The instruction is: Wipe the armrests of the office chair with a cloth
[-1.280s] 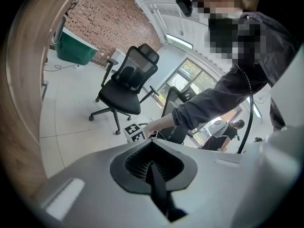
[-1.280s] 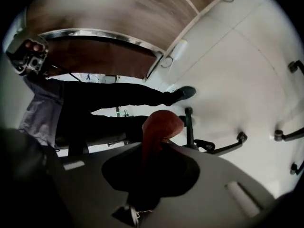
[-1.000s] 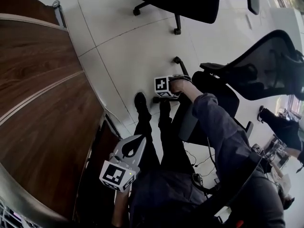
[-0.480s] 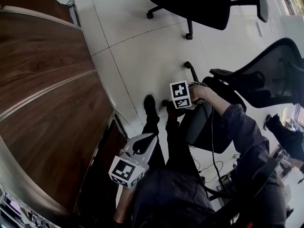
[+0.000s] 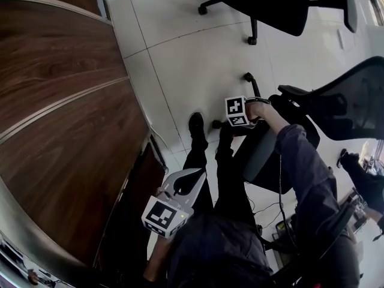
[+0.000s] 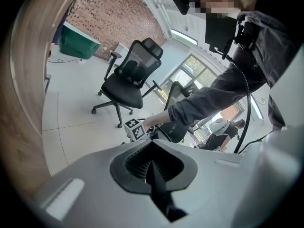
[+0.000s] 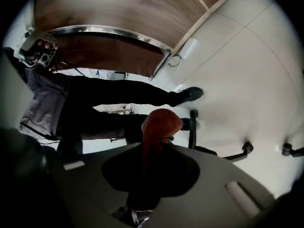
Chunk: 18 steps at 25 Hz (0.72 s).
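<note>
My right gripper [image 5: 237,114] hangs low in front of the black mesh-back office chair [image 5: 351,101], beside its seat [image 5: 264,155]. A dark armrest [image 5: 295,92] lies to the gripper's right, apart from it. In the right gripper view the jaws [image 7: 154,144] are shut on an orange-red cloth [image 7: 160,123] that bulges out past the tips. My left gripper [image 5: 180,188] is held close to the person's lap beside the table, and its jaws [image 6: 153,164] are shut with nothing between them.
A wooden table [image 5: 60,119] with a metal edge fills the left side. A second black chair [image 5: 270,2] stands at the top. The person's dark legs and shoes [image 5: 196,125] lie between table and chair. Chair casters [image 7: 247,147] rest on the white tiled floor [image 5: 180,59].
The head view has swung, so everything sits further right in the picture. Both grippers keep about the same places relative to the chair and lap, and their jaws are unchanged.
</note>
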Motion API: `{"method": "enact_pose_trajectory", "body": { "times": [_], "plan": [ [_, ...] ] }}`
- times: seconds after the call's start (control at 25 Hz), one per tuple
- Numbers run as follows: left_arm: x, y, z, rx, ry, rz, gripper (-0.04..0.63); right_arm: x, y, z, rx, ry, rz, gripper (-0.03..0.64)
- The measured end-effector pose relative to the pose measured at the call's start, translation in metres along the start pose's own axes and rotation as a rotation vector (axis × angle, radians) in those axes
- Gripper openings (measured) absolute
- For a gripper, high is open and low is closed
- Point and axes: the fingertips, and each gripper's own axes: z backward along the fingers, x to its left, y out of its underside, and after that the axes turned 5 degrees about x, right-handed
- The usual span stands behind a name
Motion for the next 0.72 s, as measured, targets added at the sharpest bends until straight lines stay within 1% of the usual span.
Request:
{"method": "enact_pose_trajectory", "body": {
  "times": [0.12, 0.24, 0.28, 0.32, 0.44, 0.56, 0.64, 0.72],
  "plan": [
    [0.005, 0.007, 0.001, 0.013, -0.002, 0.011, 0.015, -0.030, -0.003, -0.009, 0.006, 0.074, -0.052, 0.071],
    [0.009, 0.009, 0.002, 0.017, -0.002, 0.015, 0.015, -0.053, 0.001, -0.013, 0.045, 0.179, -0.060, 0.071],
    [0.010, 0.010, 0.002, 0.020, -0.003, 0.014, 0.015, -0.056, 0.003, -0.014, 0.060, 0.194, -0.059, 0.071],
    [0.011, 0.011, 0.002, 0.023, -0.005, 0.012, 0.015, -0.053, 0.004, -0.016, 0.068, 0.189, -0.060, 0.071],
    [0.009, 0.005, 0.004, 0.020, -0.003, 0.002, 0.015, -0.027, -0.001, -0.012, 0.034, 0.105, -0.054, 0.071],
    [0.001, -0.005, 0.005, 0.002, 0.016, -0.019, 0.015, 0.012, -0.011, 0.015, -0.056, 0.055, -0.011, 0.071],
    [-0.004, -0.013, 0.004, -0.009, 0.032, -0.047, 0.015, 0.040, -0.015, 0.042, -0.135, 0.051, 0.019, 0.071],
    [-0.013, -0.022, 0.005, -0.018, 0.045, -0.075, 0.015, 0.069, -0.016, 0.071, -0.232, 0.091, 0.040, 0.071]
  ]
}}
